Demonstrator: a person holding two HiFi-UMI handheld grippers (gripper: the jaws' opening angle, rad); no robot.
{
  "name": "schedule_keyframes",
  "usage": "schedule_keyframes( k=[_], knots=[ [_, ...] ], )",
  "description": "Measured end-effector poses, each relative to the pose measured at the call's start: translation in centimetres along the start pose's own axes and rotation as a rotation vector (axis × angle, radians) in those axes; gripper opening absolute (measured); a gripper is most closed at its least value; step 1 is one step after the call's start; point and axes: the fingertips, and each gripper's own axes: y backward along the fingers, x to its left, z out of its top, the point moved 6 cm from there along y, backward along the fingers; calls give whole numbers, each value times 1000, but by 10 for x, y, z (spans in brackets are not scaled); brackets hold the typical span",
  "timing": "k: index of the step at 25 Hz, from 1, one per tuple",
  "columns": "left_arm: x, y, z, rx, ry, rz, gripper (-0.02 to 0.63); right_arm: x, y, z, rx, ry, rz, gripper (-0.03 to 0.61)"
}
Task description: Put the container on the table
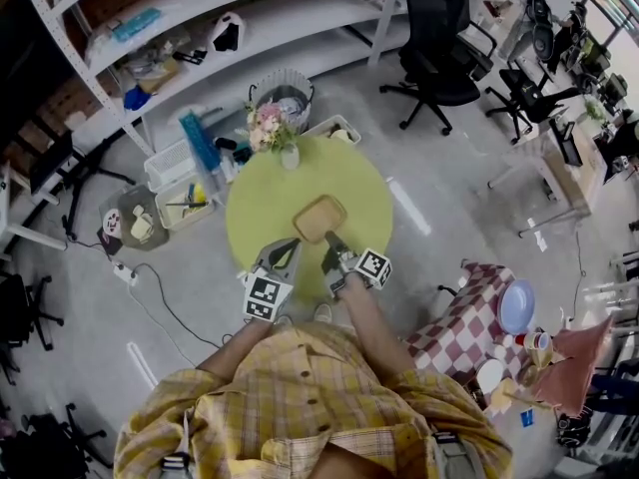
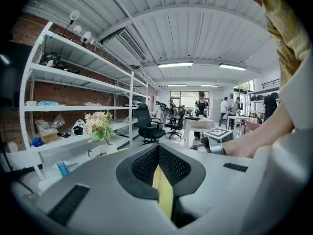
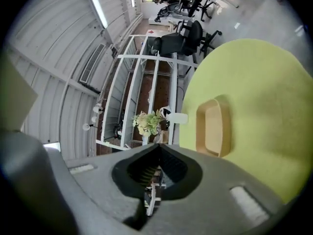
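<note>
A shallow tan container [image 1: 319, 218] lies flat on the round yellow-green table [image 1: 260, 208], near the table's front. The right gripper view shows this container [image 3: 213, 127] on the table [image 3: 264, 97], apart from my right gripper [image 3: 157, 148]. That right gripper [image 1: 329, 241] hangs just behind the container's near edge, its jaws shut with nothing between them. To its left over the table's front edge is my left gripper [image 1: 290, 247]. In its own view the left gripper [image 2: 157, 153] has its jaws together, with only a thin strip of yellow table showing between them.
A vase of flowers [image 1: 272, 128] stands at the table's far edge. Baskets and crates [image 1: 180, 203] lie on the floor to the left, below white shelving [image 1: 200, 28]. A black office chair [image 1: 439, 48] is at the back right. A checkered stand [image 1: 469, 317] is at the right.
</note>
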Motion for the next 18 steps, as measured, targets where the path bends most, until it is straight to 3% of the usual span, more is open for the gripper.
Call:
schedule_keyframes(
  k=[18],
  knots=[
    [-5, 2, 1, -11, -4, -17, 5, 105, 12, -14, 124, 918, 22, -2]
  ],
)
